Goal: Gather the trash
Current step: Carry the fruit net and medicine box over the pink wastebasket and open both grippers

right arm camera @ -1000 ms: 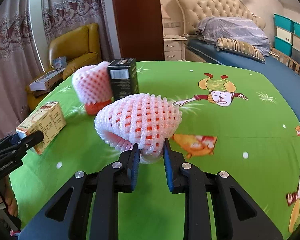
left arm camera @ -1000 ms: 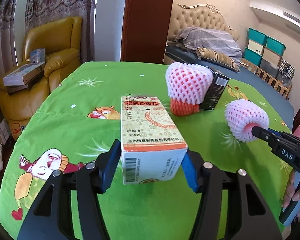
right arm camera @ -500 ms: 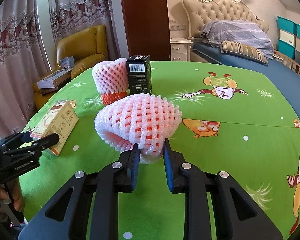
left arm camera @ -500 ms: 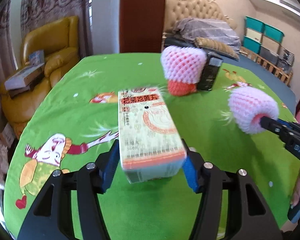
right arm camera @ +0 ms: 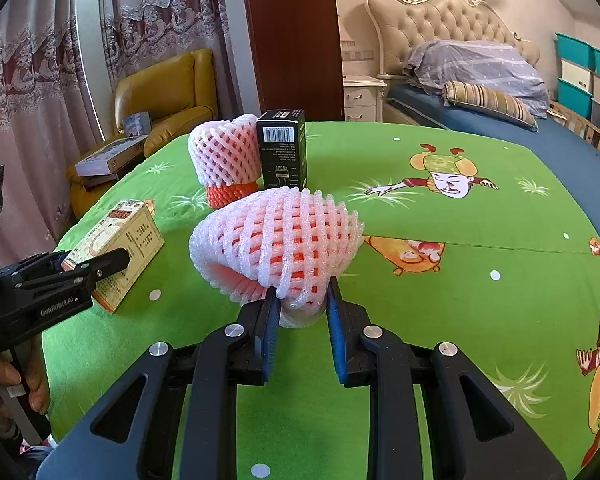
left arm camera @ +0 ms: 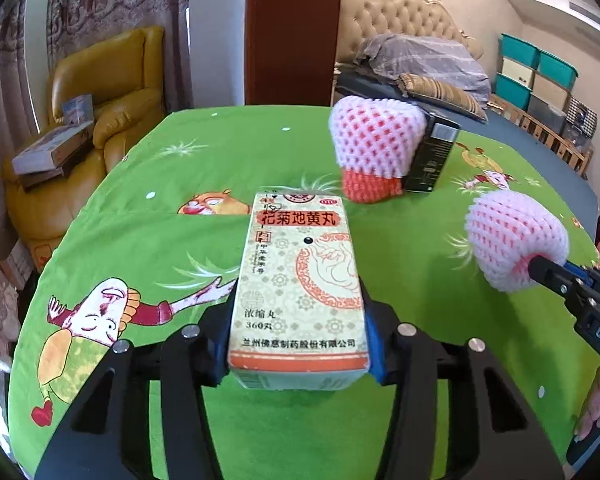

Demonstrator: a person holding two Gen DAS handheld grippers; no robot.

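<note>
My left gripper (left arm camera: 298,344) is shut on a cream and orange medicine box (left arm camera: 300,280) and holds it above the green tablecloth (left arm camera: 160,248). The box also shows at the left of the right wrist view (right arm camera: 116,248). My right gripper (right arm camera: 302,312) is shut on a pink foam fruit net (right arm camera: 278,242), which is also at the right of the left wrist view (left arm camera: 514,240). A second foam net over something orange (left arm camera: 374,148) stands on the table beside a black box (left arm camera: 432,156), both farther back.
The round table carries a green cartoon cloth (right arm camera: 460,216). A yellow armchair (left arm camera: 100,92) with boxes on its arm stands to the left. A bed (right arm camera: 480,92) lies beyond the table, with teal storage bins (left arm camera: 536,76) at the far right.
My left gripper has lifted the medicine box off the table and tilted it so its top face shows. The right gripper has risen and drawn back with the foam net.
</note>
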